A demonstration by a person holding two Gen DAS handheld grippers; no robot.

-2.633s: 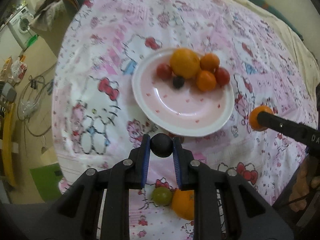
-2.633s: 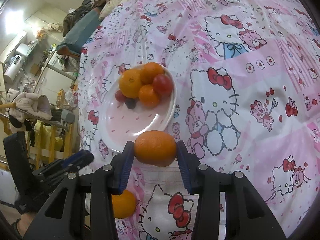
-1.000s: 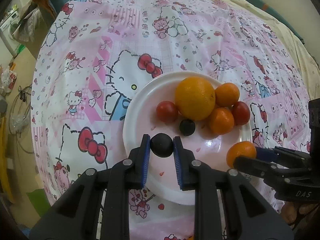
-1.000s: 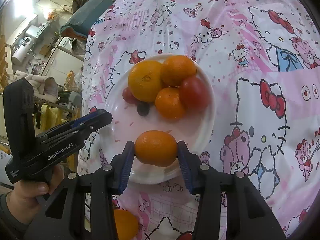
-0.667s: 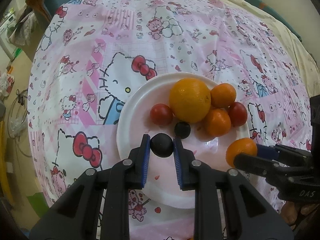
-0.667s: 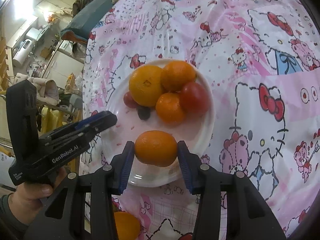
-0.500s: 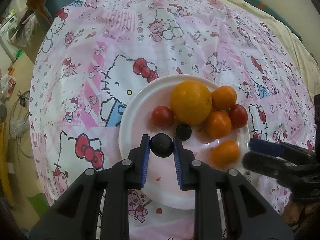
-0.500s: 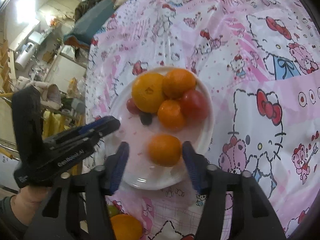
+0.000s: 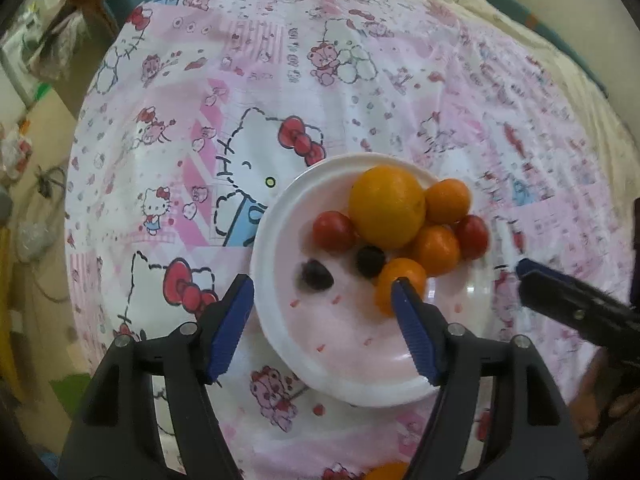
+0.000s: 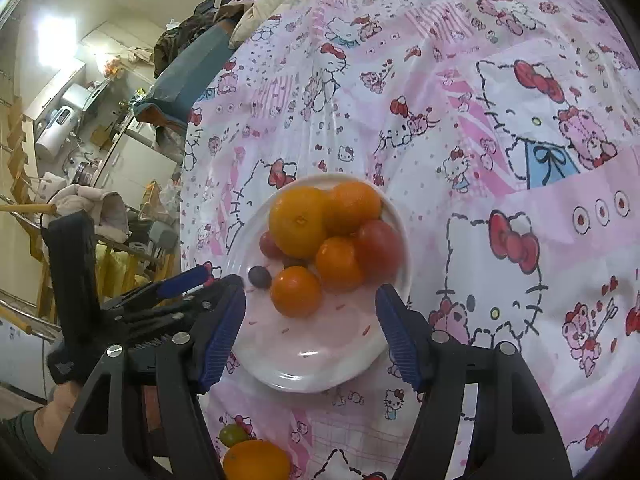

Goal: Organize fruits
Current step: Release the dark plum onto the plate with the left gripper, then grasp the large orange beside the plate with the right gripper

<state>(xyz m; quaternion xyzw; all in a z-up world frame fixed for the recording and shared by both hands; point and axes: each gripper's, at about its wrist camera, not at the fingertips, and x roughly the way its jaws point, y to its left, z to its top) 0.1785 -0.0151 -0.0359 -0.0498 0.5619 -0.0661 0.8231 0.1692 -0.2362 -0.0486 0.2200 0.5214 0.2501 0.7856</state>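
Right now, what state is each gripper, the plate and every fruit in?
left gripper: open, empty, above the plate.
right gripper: open, empty, above the plate.
plate: upright on the tablecloth, holding fruit.
large orange: on the plate, in the cluster.
front tangerine: free on the plate.
dark berry: free on the plate.
green fruit: off the plate, on the cloth.
loose orange: off the plate, beside it.

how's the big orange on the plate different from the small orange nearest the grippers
The big orange is clearly larger and yellower than the small orange, which is a deeper orange. The big orange sits at the plate's far side, against other fruit; the small orange lies nearer the middle, partly behind the left gripper's finger in the left view. Both are round and rest loose.
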